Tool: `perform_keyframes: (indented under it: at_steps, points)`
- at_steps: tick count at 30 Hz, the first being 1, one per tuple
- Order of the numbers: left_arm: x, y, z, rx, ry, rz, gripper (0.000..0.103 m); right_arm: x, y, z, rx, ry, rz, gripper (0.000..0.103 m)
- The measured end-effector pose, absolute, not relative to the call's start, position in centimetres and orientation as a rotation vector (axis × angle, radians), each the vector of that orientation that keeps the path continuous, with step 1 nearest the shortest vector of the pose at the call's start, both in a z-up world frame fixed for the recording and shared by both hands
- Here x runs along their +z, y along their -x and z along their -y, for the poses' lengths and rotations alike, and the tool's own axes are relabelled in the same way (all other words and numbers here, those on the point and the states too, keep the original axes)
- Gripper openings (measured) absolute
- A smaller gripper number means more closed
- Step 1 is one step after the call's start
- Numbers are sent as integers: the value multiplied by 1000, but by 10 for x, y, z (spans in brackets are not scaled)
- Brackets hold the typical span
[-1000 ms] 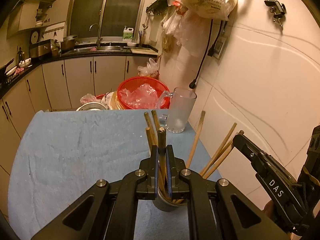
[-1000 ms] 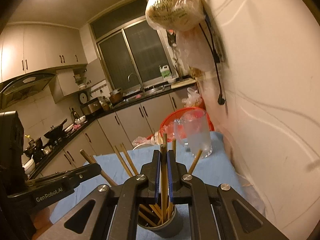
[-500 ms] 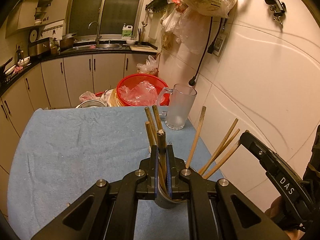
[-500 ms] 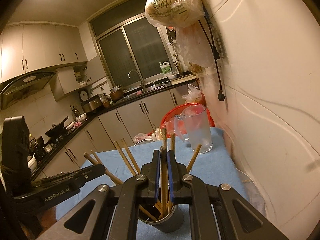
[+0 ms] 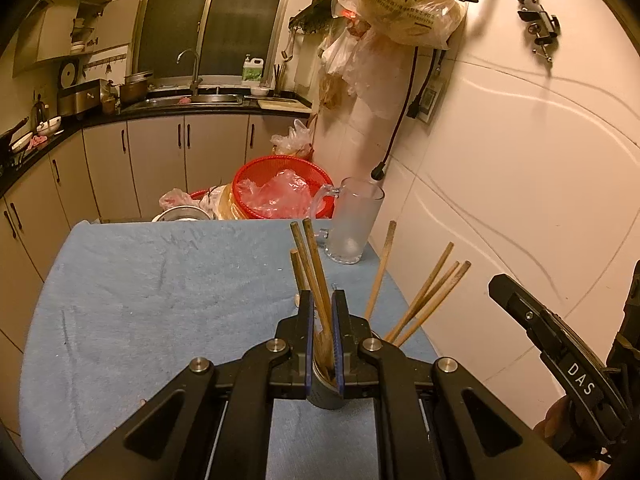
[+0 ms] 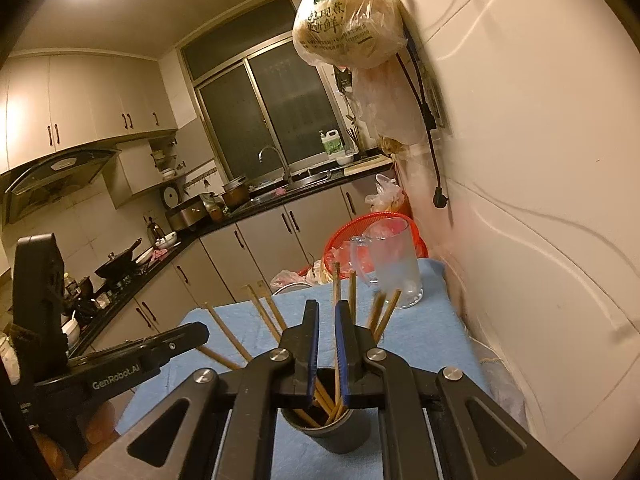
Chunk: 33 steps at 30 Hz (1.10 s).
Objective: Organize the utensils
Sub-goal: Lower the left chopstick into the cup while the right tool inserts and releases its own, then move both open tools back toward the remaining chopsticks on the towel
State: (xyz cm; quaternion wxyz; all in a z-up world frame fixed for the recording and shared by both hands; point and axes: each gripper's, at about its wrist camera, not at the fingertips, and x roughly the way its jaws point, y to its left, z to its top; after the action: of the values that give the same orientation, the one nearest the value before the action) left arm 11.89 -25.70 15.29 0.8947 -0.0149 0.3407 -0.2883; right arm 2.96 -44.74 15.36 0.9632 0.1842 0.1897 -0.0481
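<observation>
Left wrist view: the left hand-held gripper [image 5: 322, 312] hangs over a dark grey cylindrical cup [image 5: 323, 394] standing on the blue cloth-covered counter [image 5: 160, 280], its blue-padded fingers slightly apart with nothing pinched, light wooden chopsticks [image 5: 316, 272] rising between them. More chopsticks lean out of the cup toward the white wall. A frosted glass mug [image 5: 354, 220] stands near the counter's far edge, beside a red mesh basket [image 5: 280, 184]. Right wrist view: the right hand-held gripper [image 6: 327, 316] also hovers above the cup [image 6: 325, 432], fingers parted, gripping nothing.
</observation>
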Motion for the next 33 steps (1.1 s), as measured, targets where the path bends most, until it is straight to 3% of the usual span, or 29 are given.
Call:
perform_keyframes:
  at_steps: [17,33]
  points:
    - [157,-88,206,-566,65,-685,8,154,16,404,-15,-407,-384,14]
    - [113,-85,125,-456,141,-761,8,113,8,335,64,-356,-532,14]
